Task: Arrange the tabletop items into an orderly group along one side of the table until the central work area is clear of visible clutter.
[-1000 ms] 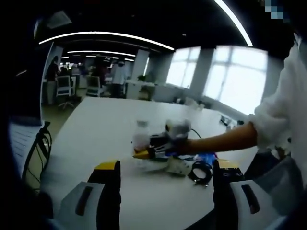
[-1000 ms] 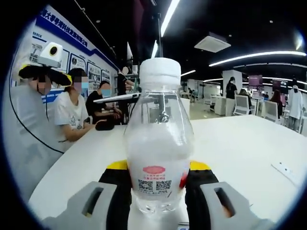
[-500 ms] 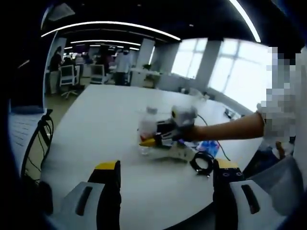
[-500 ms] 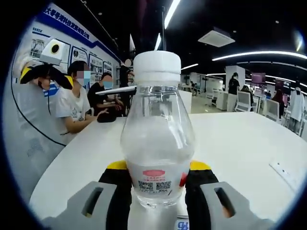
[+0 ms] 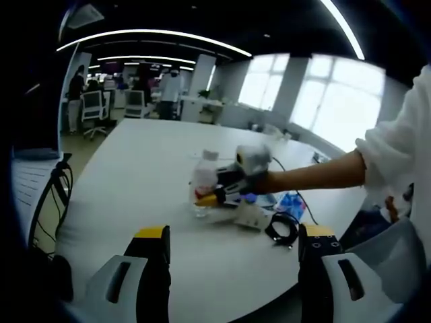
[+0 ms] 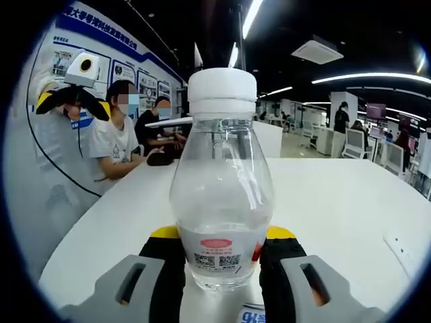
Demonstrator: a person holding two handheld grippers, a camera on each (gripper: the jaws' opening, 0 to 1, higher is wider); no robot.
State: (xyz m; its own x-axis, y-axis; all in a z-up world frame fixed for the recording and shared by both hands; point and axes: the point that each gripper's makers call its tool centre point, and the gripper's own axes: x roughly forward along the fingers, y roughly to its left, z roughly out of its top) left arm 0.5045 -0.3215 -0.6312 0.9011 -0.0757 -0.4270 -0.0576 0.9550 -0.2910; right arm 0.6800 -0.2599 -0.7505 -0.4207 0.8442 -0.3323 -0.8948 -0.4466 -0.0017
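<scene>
Gripping one clear bottle (image 6: 222,195) between its jaws, your right gripper (image 6: 221,259) has set it back upright on the white surface (image 5: 148,182), so placement looks near. Your left gripper (image 5: 232,269) hovers, jaws spread, holding nothing. Beside the bottle: one black cable coil (image 5: 283,227), one blue packet (image 5: 291,203).
</scene>
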